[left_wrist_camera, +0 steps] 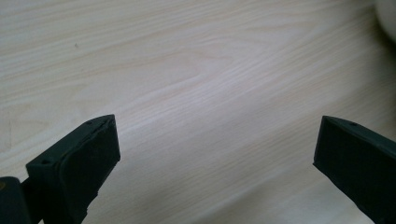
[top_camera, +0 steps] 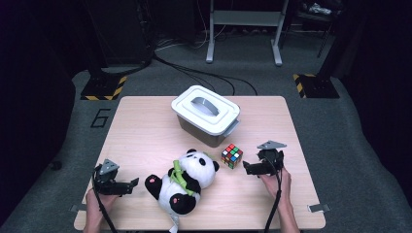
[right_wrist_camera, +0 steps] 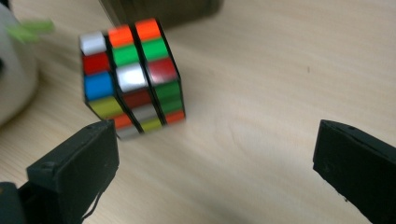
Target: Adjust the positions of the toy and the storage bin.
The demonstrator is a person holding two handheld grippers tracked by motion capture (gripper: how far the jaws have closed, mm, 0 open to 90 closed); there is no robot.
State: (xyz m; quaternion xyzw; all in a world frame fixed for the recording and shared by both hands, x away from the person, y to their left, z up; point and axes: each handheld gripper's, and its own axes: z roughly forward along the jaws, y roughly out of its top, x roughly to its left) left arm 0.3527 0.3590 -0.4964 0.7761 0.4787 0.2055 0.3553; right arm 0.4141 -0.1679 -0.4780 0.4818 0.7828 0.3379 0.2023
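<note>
A scrambled puzzle cube (top_camera: 232, 156) (right_wrist_camera: 130, 77) rests on the wooden table (top_camera: 145, 136) just in front of the grey lidded box (top_camera: 206, 115). My right gripper (top_camera: 248, 168) (right_wrist_camera: 215, 158) is open, its jaws wide apart, pointing left at the cube from a short distance with nothing between them. A stuffed panda (top_camera: 185, 181) with a green bamboo sprig lies on its back at the table's front centre. My left gripper (top_camera: 130, 186) (left_wrist_camera: 215, 154) is open near the front left edge, aimed at the panda over bare wood.
The box wears a white lid with a grey handle (top_camera: 204, 106). Beyond the table lie cables (top_camera: 194, 73), stand bases with yellow-black tape (top_camera: 103, 87) and a metal frame (top_camera: 245, 29). The table's left and far right parts are bare wood.
</note>
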